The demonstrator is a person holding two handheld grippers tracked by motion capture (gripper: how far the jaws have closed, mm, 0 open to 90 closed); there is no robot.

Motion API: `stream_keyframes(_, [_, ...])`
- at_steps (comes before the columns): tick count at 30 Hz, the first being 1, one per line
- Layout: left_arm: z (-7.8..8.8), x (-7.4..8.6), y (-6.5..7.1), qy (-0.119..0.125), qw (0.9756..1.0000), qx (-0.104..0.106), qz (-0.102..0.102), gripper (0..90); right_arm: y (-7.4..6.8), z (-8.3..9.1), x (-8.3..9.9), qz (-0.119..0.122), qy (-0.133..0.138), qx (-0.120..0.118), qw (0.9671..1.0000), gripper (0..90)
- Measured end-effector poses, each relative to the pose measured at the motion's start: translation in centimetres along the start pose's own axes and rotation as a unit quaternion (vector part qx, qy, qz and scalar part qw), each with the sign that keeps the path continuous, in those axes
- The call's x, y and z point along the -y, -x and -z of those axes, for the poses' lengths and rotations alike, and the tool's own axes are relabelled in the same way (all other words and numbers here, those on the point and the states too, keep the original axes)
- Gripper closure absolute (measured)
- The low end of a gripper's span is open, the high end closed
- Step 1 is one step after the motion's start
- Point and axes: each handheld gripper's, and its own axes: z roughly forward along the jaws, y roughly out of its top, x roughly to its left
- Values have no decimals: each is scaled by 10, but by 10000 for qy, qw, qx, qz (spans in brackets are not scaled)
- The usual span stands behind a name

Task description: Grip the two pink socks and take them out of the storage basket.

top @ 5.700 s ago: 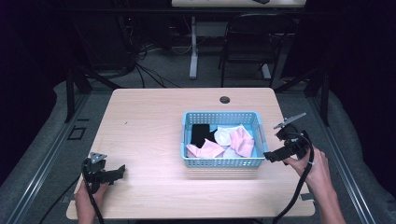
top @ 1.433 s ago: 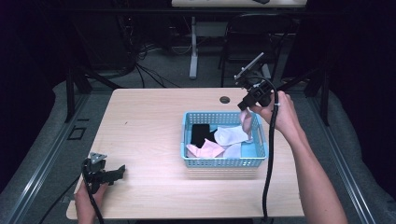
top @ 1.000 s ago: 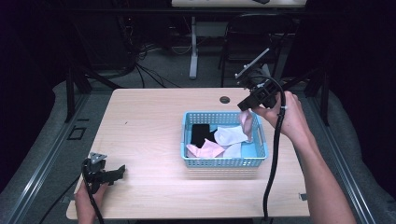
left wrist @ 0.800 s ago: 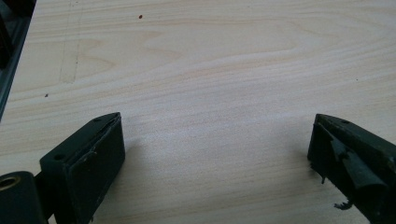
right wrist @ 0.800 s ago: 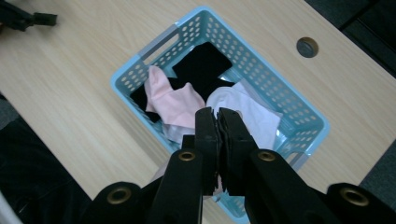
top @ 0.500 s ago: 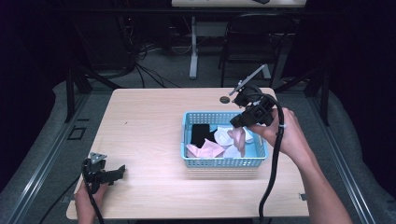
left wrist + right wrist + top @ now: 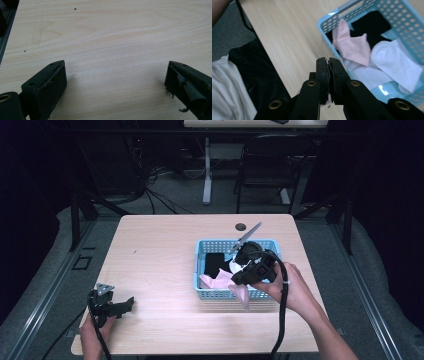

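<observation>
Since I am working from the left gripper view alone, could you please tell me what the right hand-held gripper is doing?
Observer: The right hand-held gripper is shut on a pink sock, which hangs below it.
Operator: Where is it over the table?
Observer: Above the near rim of a blue basket.
Operator: Is anything left in the basket?
Observer: Yes: a second pink sock, a white sock and a black cloth.
</observation>
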Motion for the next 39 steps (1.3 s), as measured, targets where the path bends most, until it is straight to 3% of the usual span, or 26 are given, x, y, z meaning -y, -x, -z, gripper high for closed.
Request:
stream_keyframes(2, [0, 0, 0, -2, 10000, 0, 0, 41, -1, -10, 3, -30, 55, -166, 9998, 862])
stream_keyframes(11, [0, 0, 0, -1, 10000, 0, 1, 41, 1, -73, 18, -122, -383, -529, 9978, 860])
stream_keyframes(15, [0, 0, 0, -1, 10000, 0, 0, 41, 4, -102, 28, -275, -481, -734, 9958, 856])
stream_keyframes(19, [0, 0, 0, 0, 10000, 0, 0, 41, 7, -126, 36, -319, -751, -735, 9940, 849])
stream_keyframes(24, [0, 0, 0, 0, 10000, -1, 1, 41, 8, -150, 45, -383, -879, -696, 9930, 822])
stream_keyframes(27, [0, 0, 0, 0, 10000, -1, -1, 41, 8, -158, 48, -383, -920, -679, 9927, 778])
stream_keyframes(31, [0, 0, 0, 4, 10000, -3, 1, 41, 7, -159, 49, -339, -847, -661, 9936, 629])
stream_keyframes(34, [0, 0, 0, 0, 10000, -1, 0, 41, 7, -154, 48, -331, -716, -640, 9948, 476])
stream_keyframes(39, [0, 0, 0, 1, 10000, -1, 0, 41, 8, -144, 46, -377, -550, -596, 9960, 335])
